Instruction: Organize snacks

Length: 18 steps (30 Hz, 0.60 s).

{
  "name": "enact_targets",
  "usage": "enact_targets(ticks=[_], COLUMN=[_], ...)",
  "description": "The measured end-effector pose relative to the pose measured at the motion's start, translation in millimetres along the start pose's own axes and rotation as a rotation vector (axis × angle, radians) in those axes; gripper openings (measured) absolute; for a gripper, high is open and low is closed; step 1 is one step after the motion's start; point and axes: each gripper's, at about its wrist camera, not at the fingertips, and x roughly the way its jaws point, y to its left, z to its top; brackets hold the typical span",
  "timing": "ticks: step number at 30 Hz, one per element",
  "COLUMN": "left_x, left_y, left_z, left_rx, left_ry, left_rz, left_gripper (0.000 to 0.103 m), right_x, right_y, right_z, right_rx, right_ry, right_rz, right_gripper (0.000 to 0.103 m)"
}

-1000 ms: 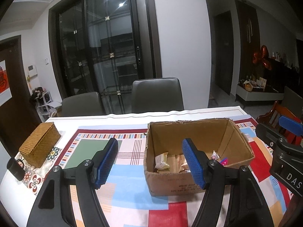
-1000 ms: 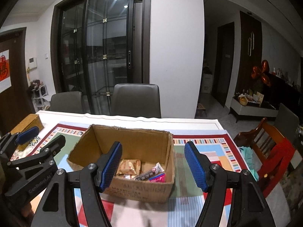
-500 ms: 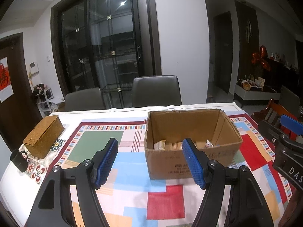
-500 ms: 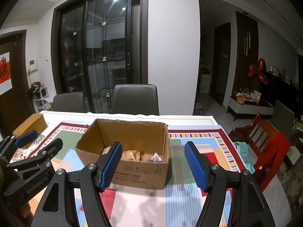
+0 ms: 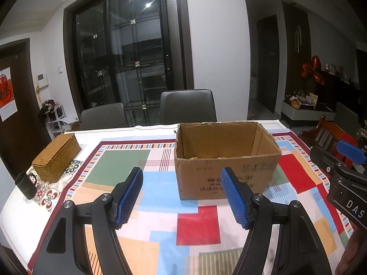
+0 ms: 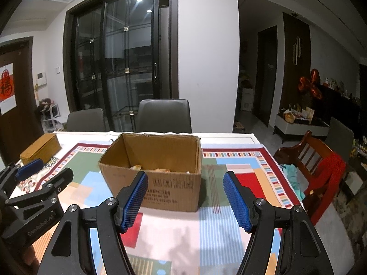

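From the left wrist camera, my left gripper (image 5: 182, 193) hangs over the patterned tablecloth (image 5: 197, 221) with its jaws partly open and nothing between them. The cardboard box (image 5: 226, 162) stands upright on the table (image 5: 16, 208) just beyond the fingertips, mouth up, its long axis running left to right across the view. From this low angle I see only the inner walls, not what lies at the bottom. A woven basket (image 5: 56, 155) and a dark mug (image 5: 26, 184) sit well apart at the left edge — out of the working area, I judge. The right gripper (image 5: 341, 167) shows at the right margin.

From the right wrist camera, my right gripper (image 6: 185, 198) is likewise partly open and holds nothing. The box is turned here, one corner towards me, and a few snacks (image 6: 160, 169) peek over its near wall — they are inside it, too little showing to tell how they lie. I judge both grippers are held back and level with each other to keep the box framed and clear.
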Motion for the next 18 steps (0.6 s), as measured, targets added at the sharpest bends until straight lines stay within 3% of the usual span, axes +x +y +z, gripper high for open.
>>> enact_targets(ticks=[18], left_x=[-56], left_y=[-2], left_z=[-52], left_rx=[0.008], left_ry=[0.014], left_rz=[-0.006], left_gripper=[0.070], right_x=[-57], right_y=[-8], right_z=[-41], right_rx=[0.020], right_ry=[0.013], right_rz=[-0.011], right_gripper=[0.069])
